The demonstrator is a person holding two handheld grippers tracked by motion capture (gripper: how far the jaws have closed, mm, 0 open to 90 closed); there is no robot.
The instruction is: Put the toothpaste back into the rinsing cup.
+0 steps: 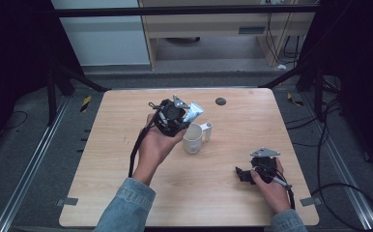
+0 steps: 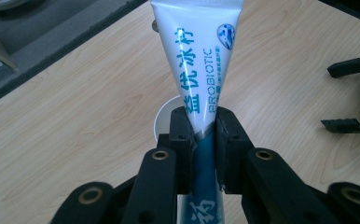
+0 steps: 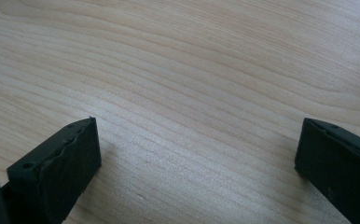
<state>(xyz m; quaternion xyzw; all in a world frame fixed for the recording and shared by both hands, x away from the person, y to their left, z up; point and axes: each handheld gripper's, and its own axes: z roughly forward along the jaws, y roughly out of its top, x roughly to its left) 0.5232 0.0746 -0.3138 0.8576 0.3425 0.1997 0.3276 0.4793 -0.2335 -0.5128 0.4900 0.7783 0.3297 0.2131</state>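
My left gripper [image 2: 202, 122] is shut on a white and teal toothpaste tube [image 2: 197, 56], pinching it near the middle. The tube's flat end points up and away. Directly below it stands a white mug [image 2: 162, 122], seen past the jaws. In the high view the left gripper [image 1: 180, 117] holds the tube [image 1: 193, 112] above and just left of the mug [image 1: 193, 138], whose handle faces right. My right gripper [image 1: 241, 174] rests low at the table's front right, jaws wide apart over bare wood [image 3: 197, 135], with nothing between them.
The light wooden table [image 1: 117, 159] has a small dark round mark [image 1: 220, 101] near its far edge. Dark floor, cables and metal frame legs surround the table. The right gripper's black jaws [image 2: 350, 125] show at the right edge of the left gripper view.
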